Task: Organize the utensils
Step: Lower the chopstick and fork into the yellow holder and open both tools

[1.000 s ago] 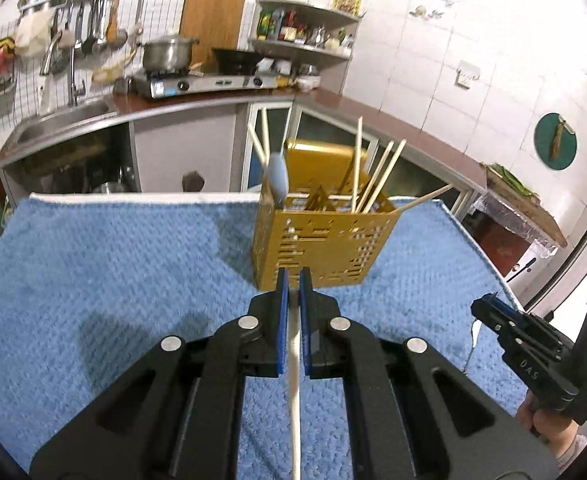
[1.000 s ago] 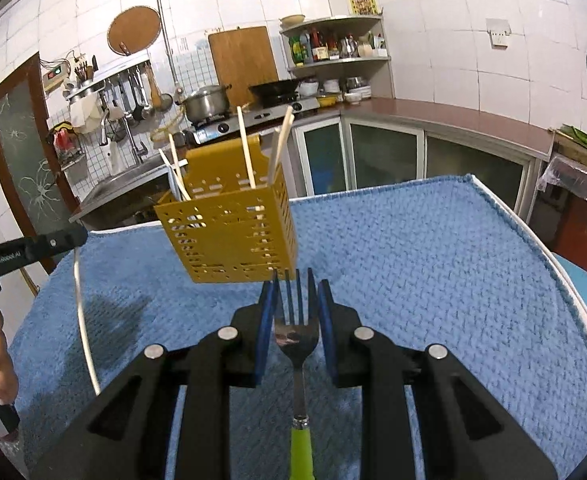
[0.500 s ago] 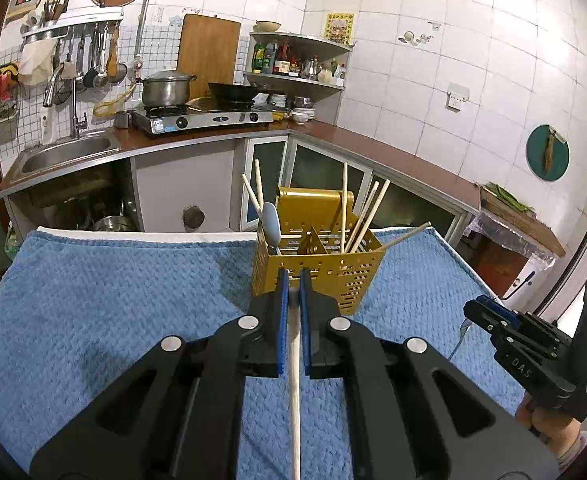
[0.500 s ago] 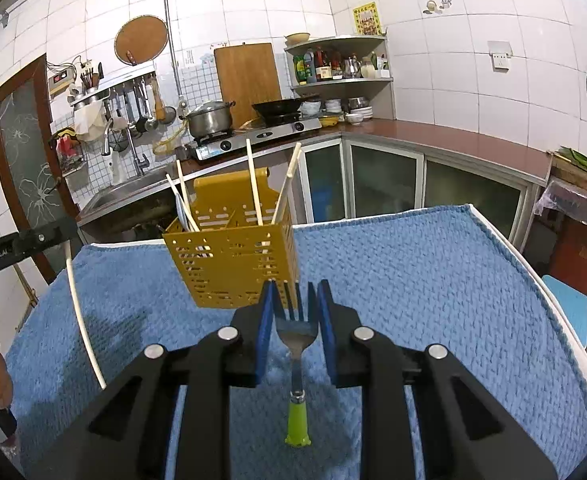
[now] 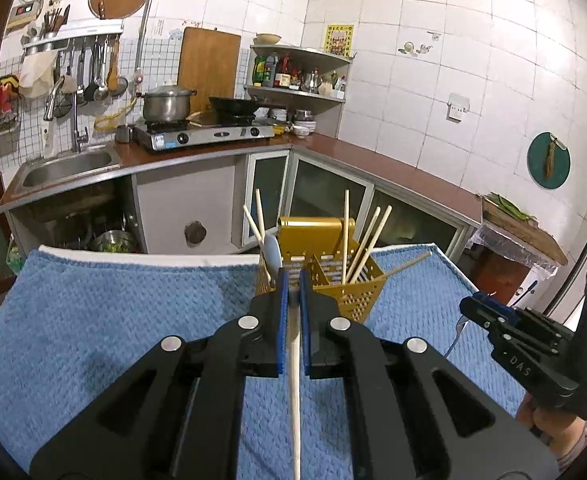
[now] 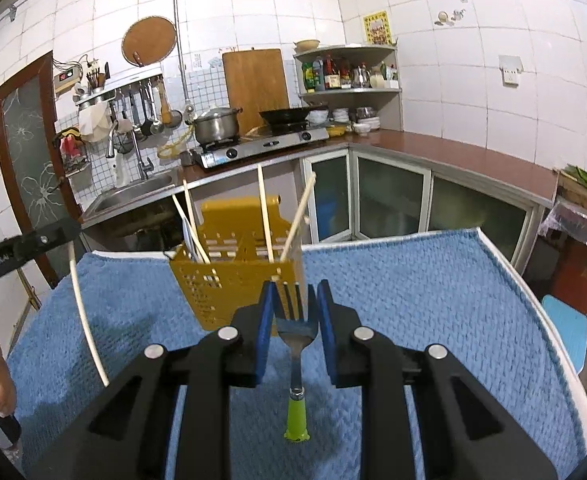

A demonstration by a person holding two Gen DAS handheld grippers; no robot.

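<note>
Two utensils are in the air above the blue towel [image 5: 113, 320] that covers the worktop, which suggests the job is well along but unfinished. The yellow slotted caddy [image 6: 233, 284] stands toward the far middle of the towel and already holds several chopsticks [image 5: 363, 240] and a pale spoon [image 5: 271, 252]. The left gripper [image 5: 291, 292] is clenched on a single pale chopstick [image 5: 294, 392], its tip near the caddy, and the right gripper [image 6: 292, 304] has its fingers clamped on the head of a green-handled fork [image 6: 295, 360], handle hanging toward the towel. Both must yet be dropped in. "DAS" is legible on the right gripper's body; the lettering on the left gripper is too blurred to read.
</note>
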